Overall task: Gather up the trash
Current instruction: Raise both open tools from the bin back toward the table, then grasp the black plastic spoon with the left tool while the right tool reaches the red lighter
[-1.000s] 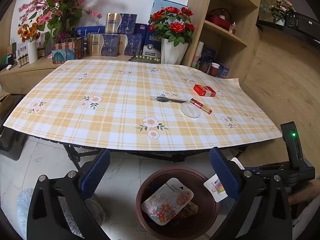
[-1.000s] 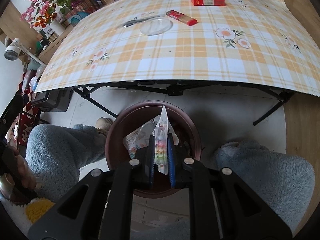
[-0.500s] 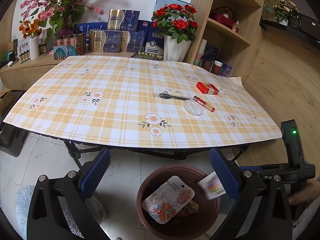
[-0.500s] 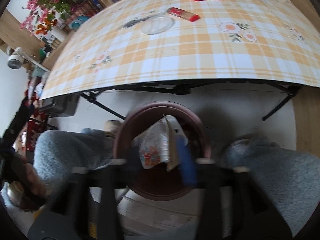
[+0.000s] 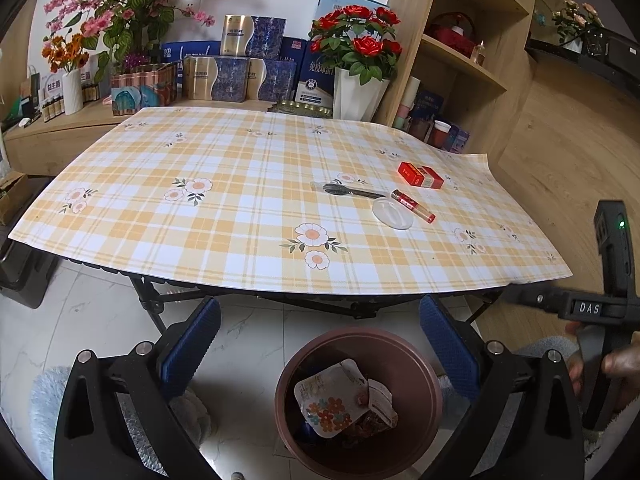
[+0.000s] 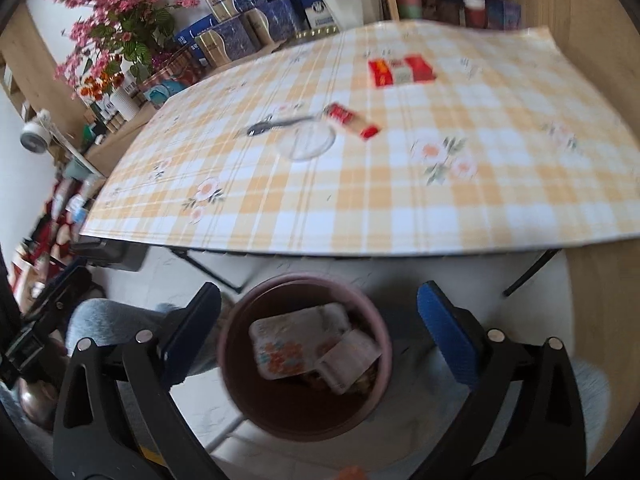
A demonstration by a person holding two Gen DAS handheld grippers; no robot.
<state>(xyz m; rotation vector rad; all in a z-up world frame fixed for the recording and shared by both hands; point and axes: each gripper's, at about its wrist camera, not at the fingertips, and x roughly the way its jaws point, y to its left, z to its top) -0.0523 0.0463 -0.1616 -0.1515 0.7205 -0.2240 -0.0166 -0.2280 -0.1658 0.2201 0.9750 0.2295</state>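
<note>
the right gripper (image 6: 318, 344) has just let go, its blue pads wide apart with nothing between them. the small white wrapper (image 6: 347, 362) lies in the round brown plastic bin (image 6: 234, 396) on the floor, near the yellow checked table (image 6: 360, 208). the left gripper (image 5: 320, 356) is wide apart too, holding nothing.

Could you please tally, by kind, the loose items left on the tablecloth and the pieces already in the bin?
On the tablecloth:
Red box: 1
Red tube: 1
Clear lid: 1
Spoon: 1
In the bin:
Floral packet: 1
Small packet: 1
Total: 6
</note>
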